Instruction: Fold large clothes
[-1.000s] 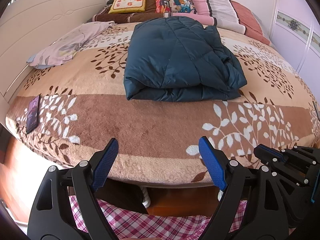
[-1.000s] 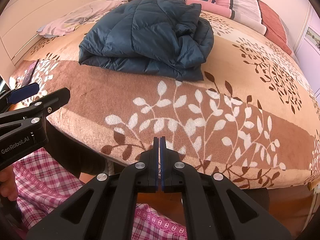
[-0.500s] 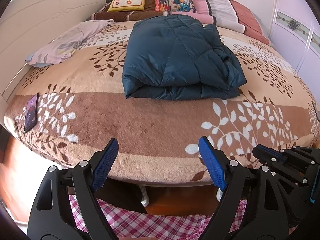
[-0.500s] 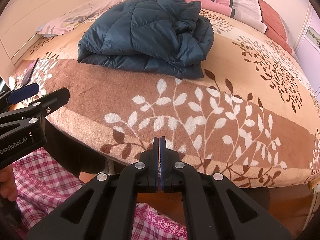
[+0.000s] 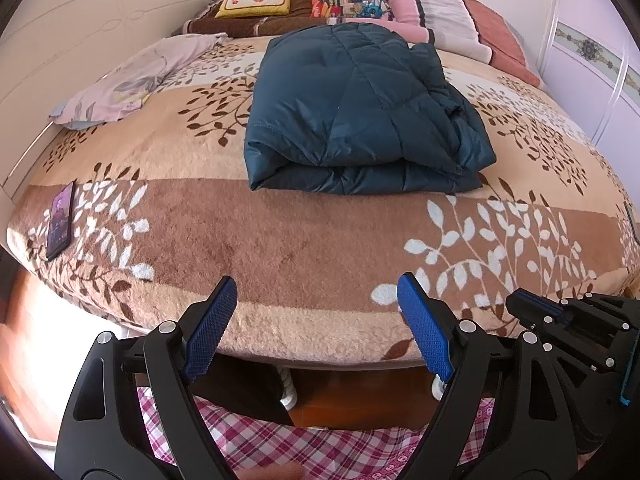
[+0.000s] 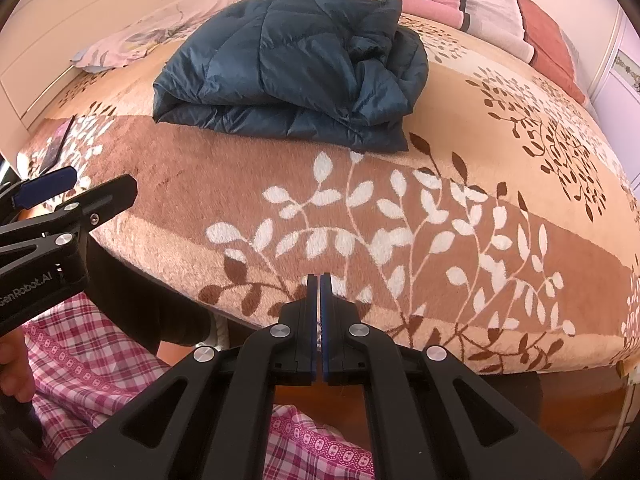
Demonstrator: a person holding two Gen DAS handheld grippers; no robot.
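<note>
A dark teal quilted puffer jacket point(image 5: 360, 116), folded into a thick bundle, is laid mid-bed on a brown leaf-patterned fleece blanket point(image 5: 304, 240). Well short of it, at the near edge, the left tongs point(image 5: 316, 320) are held wide open and empty; the right tongs point(image 6: 319, 296) are closed on nothing.

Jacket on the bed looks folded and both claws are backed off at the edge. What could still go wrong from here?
1. The puffy down jacket bulges loosely on its right side; that bunched part may spring open.
2. The phone lies near the bed's corner; a sweep of the left claw could knock it off.
3. The right claw is shut; it must open before regripping.
</note>
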